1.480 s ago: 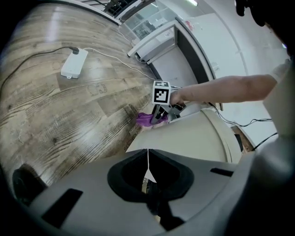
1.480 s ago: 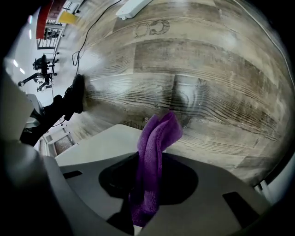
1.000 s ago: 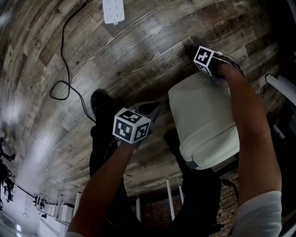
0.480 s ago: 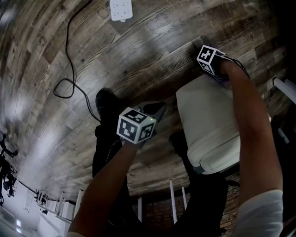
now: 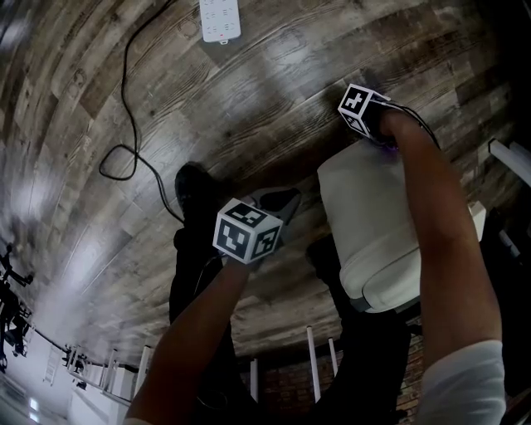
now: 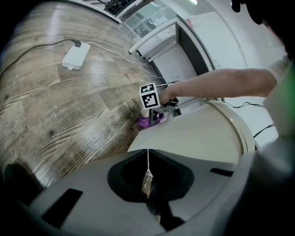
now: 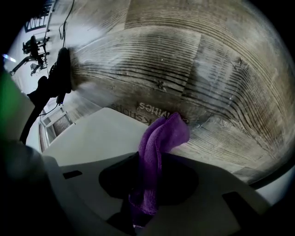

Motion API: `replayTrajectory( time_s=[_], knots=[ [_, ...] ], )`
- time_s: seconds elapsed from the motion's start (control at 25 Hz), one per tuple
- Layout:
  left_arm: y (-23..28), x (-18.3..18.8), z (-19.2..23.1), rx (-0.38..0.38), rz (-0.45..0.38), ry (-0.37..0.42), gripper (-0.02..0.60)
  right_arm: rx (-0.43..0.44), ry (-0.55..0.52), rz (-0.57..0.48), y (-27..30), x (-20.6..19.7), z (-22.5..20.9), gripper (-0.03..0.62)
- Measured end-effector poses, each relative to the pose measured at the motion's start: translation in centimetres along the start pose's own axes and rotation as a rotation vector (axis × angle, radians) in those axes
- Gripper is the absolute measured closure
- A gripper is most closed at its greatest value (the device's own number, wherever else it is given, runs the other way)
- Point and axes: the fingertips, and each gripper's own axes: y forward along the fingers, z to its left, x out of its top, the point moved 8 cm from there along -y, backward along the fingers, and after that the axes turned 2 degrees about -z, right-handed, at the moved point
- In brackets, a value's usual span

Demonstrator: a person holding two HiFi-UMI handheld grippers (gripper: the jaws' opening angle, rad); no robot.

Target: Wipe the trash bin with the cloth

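The white trash bin (image 5: 371,217) stands on the wood floor at the right of the head view, just below my right forearm. My right gripper (image 5: 382,134) reaches over the bin's far edge and is shut on the purple cloth (image 7: 156,147). The cloth hangs out of the jaws against the bin's pale side (image 7: 97,136), close to the floor. My left gripper (image 5: 280,200) hovers left of the bin with its jaws shut and nothing held. From the left gripper (image 6: 147,159) view I see the bin (image 6: 198,138), the right gripper (image 6: 159,112) and the cloth (image 6: 146,122).
A white power strip (image 5: 220,18) with a black cable (image 5: 124,124) lies on the floor at the back. Dark shoes (image 5: 195,187) stand left of the bin. White rails (image 5: 311,357) and a white cabinet (image 6: 170,50) are nearby.
My right gripper with the cloth has shifted a little to the left along the bin's far edge. The left gripper has stayed almost where it was.
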Motion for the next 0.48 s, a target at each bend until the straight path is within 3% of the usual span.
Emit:
replayTrajectory(
  time_s=[0.48],
  knots=[
    [-1.9,-0.6,0.4,-0.004,0.001,0.008,0.577,0.036,0.015,-0.054,-0.3,2.6,4.0,0.486]
  ],
)
